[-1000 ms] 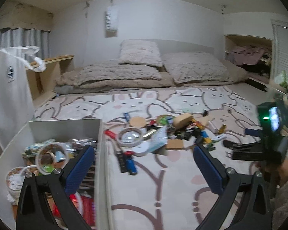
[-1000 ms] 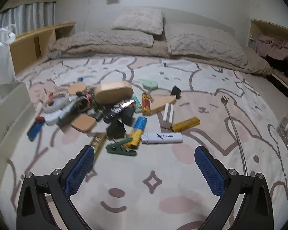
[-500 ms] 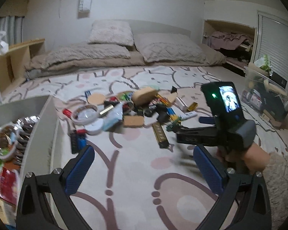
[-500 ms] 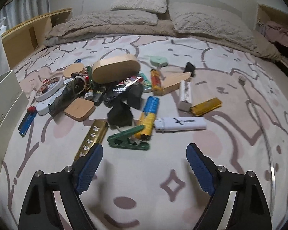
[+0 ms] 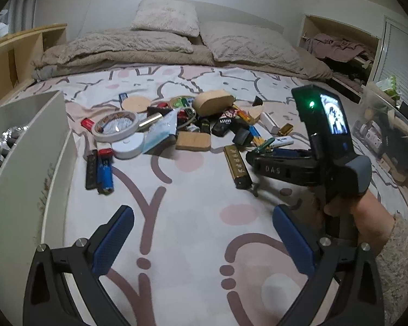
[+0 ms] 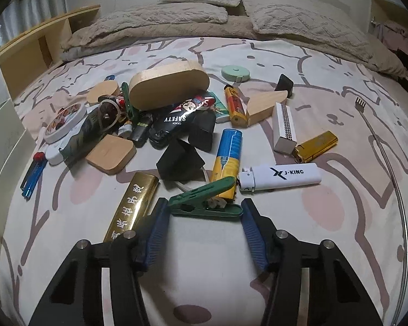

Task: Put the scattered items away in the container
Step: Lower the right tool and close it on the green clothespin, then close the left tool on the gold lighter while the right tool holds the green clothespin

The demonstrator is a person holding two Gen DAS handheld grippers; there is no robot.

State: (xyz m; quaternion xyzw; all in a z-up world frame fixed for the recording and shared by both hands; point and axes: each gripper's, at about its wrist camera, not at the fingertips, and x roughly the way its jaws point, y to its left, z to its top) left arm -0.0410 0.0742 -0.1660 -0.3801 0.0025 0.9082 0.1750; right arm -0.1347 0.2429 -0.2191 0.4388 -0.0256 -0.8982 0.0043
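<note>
A heap of scattered small items lies on the patterned bedsheet: lighters, tape rolls, wooden blocks and a wooden oval box [image 6: 168,85]. A green clothes peg [image 6: 204,201] lies at the heap's near edge, beside a gold lighter [image 6: 133,206] and a white lighter [image 6: 280,176]. My right gripper [image 6: 202,206] points down over the peg. Its jaws are closing, with the peg lying lengthwise between the blue pads, which stand right at its ends. The left wrist view shows the peg [image 5: 263,144] and the right gripper [image 5: 254,156] over it. My left gripper [image 5: 204,233] hangs open over bare sheet. The white container [image 5: 27,149] stands at the left.
A person's hand and fuzzy sleeve [image 5: 367,217] hold the right gripper. A metal back scratcher [image 6: 389,146] lies along the right. Pillows and a duvet [image 5: 163,40] lie at the far end. A clear storage bin [image 5: 389,135] stands at the right, wooden shelves at the left.
My left gripper swung right from the container toward the heap and sank. My right gripper came down and forward onto the green peg, and its jaws narrowed around it.
</note>
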